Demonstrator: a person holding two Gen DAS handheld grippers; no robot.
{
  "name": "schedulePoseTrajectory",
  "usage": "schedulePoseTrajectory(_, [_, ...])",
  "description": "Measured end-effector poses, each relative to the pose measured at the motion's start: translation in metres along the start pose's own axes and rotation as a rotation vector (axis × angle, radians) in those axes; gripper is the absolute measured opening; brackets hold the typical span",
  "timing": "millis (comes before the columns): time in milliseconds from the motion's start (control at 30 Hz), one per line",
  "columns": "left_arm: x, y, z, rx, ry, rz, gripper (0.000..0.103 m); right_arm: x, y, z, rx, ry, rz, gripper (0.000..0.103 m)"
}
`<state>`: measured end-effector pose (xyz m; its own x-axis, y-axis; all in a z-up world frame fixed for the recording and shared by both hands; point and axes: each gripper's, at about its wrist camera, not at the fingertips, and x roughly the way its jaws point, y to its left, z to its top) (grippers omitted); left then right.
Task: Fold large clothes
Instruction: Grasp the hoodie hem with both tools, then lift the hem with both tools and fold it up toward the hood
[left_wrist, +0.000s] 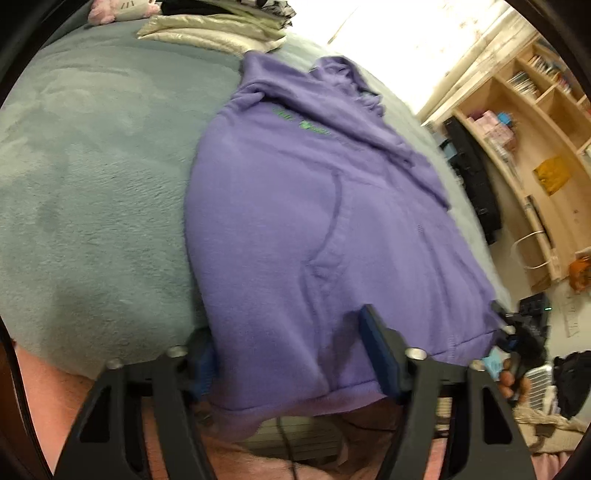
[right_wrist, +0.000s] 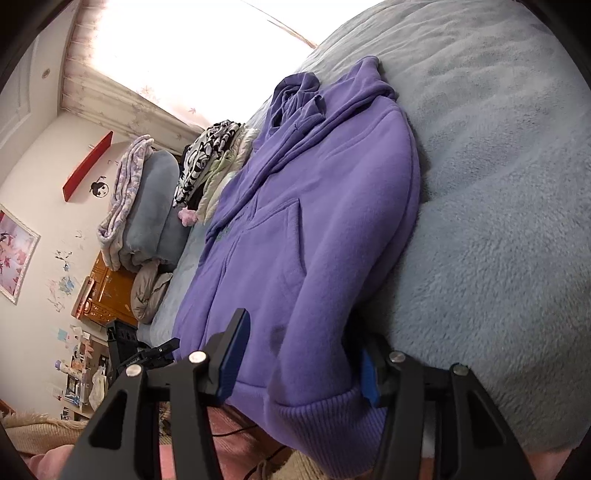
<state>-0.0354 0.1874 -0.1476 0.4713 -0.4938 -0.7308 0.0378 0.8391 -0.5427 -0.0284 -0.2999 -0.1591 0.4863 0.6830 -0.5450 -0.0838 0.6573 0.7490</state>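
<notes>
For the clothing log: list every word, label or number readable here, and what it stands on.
No text can be read.
Hoodie: green chest print, too blurred to read.
Shelf: book spines, too small.
Wall: poster and stickers, no legible words.

We see strong daylight pouring from a window (left_wrist: 399, 40) that blows out to pure white in both views, washing the nearby wall. The purple hoodie (left_wrist: 314, 221) and grey-green blanket (left_wrist: 92, 184) are evenly lit, with soft shadows under the hem. Fisheye distortion bends the shelves (left_wrist: 535, 122) and rims each frame in black. The left wrist view is slightly motion-blurred; the right wrist view is sharper.
</notes>
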Motion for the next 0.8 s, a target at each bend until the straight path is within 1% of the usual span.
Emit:
schedulePoseTrajectory(33, [0.0,-0.002,0.0,0.001,-0.006,-0.014,0.046,-0.001,-0.001,0.0,0.001,-0.002,0.001,0.042])
schedulePoseTrajectory(67, [0.0,-0.006,0.001,0.008,-0.014,-0.024,0.044,0.0,-0.001,0.0,0.001,-0.004,0.002,0.038])
schedulePoseTrajectory(100, [0.002,-0.01,0.002,0.017,-0.021,-0.028,0.044,0.0,-0.002,0.0,0.004,-0.005,0.0,0.031])
schedulePoseTrajectory(133, [0.003,-0.013,0.003,0.022,-0.025,-0.022,0.044,0.001,-0.002,0.001,0.01,-0.007,0.001,0.027])
schedulePoseTrajectory(200, [0.009,-0.021,0.008,0.029,-0.028,-0.013,0.044,0.002,-0.003,0.002,0.021,-0.008,0.017,0.024])
schedulePoseTrajectory(267, [0.015,-0.027,0.015,0.012,-0.035,0.004,0.043,0.002,0.003,0.005,0.003,-0.01,0.011,0.022])
schedulePoseTrajectory(300, [0.015,-0.029,0.018,0.003,-0.04,0.012,0.039,0.002,0.008,0.006,-0.011,-0.014,0.01,0.019])
schedulePoseTrajectory(333, [0.016,-0.031,0.022,-0.009,-0.051,0.018,0.028,0.001,0.013,0.008,-0.025,-0.02,0.016,0.017])
schedulePoseTrajectory(367, [0.017,-0.036,0.027,-0.022,-0.058,0.01,0.024,0.0,0.02,0.009,-0.041,-0.033,0.027,0.016])
schedulePoseTrajectory(433, [0.013,-0.048,0.035,-0.034,-0.077,0.004,0.02,-0.004,0.04,0.013,-0.086,-0.067,0.047,0.015])
schedulePoseTrajectory(533, [-0.002,-0.07,0.043,-0.013,-0.131,0.016,0.017,-0.009,0.074,0.017,-0.168,-0.108,0.06,0.014])
schedulePoseTrajectory(600, [-0.015,-0.085,0.046,0.0,-0.157,0.013,0.016,-0.016,0.09,0.019,-0.2,-0.134,0.087,0.014])
schedulePoseTrajectory(667, [-0.028,-0.091,0.048,-0.004,-0.178,0.007,0.015,-0.023,0.102,0.019,-0.214,-0.153,0.11,0.014])
schedulePoseTrajectory(800, [-0.058,-0.093,0.049,-0.041,-0.212,-0.038,0.014,-0.039,0.117,0.015,-0.223,-0.178,0.145,0.013])
